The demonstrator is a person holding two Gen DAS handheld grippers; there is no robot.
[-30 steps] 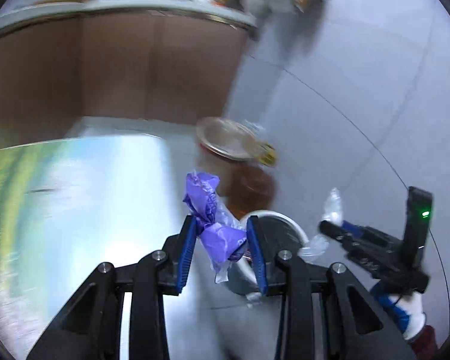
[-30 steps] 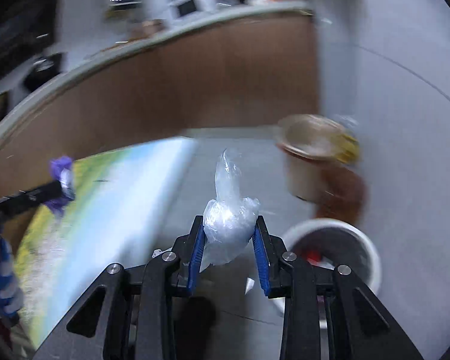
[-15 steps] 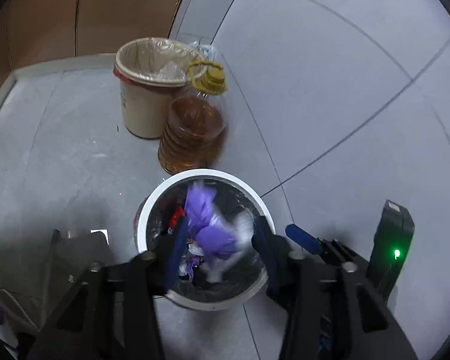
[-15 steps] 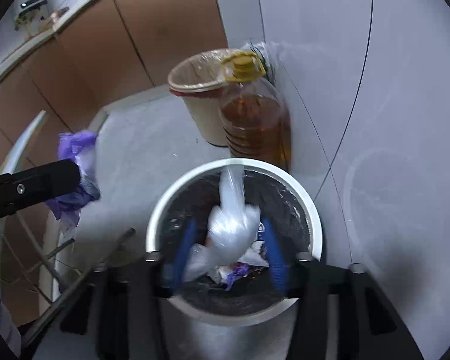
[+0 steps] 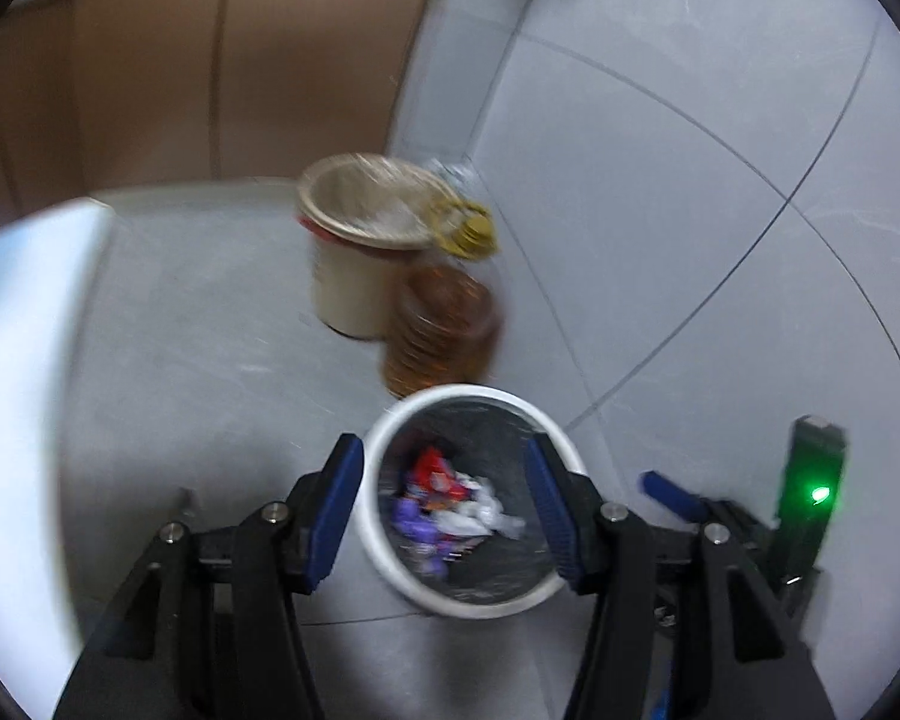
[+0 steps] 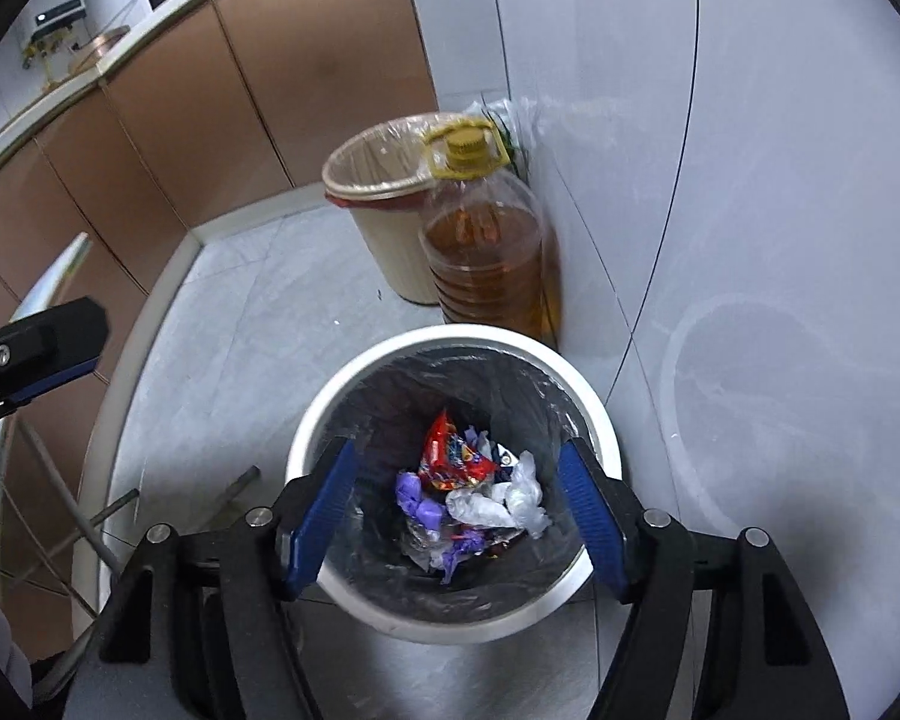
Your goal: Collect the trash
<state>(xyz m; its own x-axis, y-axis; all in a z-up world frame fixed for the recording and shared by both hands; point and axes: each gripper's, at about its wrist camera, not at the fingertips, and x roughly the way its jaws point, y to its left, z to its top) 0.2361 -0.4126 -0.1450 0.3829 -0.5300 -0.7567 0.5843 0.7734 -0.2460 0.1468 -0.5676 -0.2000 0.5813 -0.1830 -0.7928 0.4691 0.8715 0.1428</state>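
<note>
A white trash bin [image 6: 450,337] with a black liner stands on the grey floor right under both grippers. At its bottom lie a purple wrapper [image 6: 417,495], a clear plastic bag [image 6: 498,503] and a red wrapper [image 6: 450,453]. My right gripper [image 6: 457,447] hangs over the bin's mouth, its jaws opening with nothing between them. Above the same bin [image 5: 371,519], my left gripper [image 5: 444,450] is open and holds nothing. The purple wrapper [image 5: 411,519] shows blurred inside. My left gripper's finger [image 6: 42,342] enters the right wrist view from the left.
Behind the white bin stand a beige bin [image 6: 384,192] with a clear liner and a big oil bottle [image 6: 486,246] with a yellow cap, against the tiled wall [image 6: 750,180]. Brown cabinets [image 6: 180,120] run along the back. A table edge [image 5: 18,360] lies left.
Both grippers came off the table side and down over the white bin. The left one let go of the purple wrapper and the right one the clear bag; both pieces now lie in the bin.
</note>
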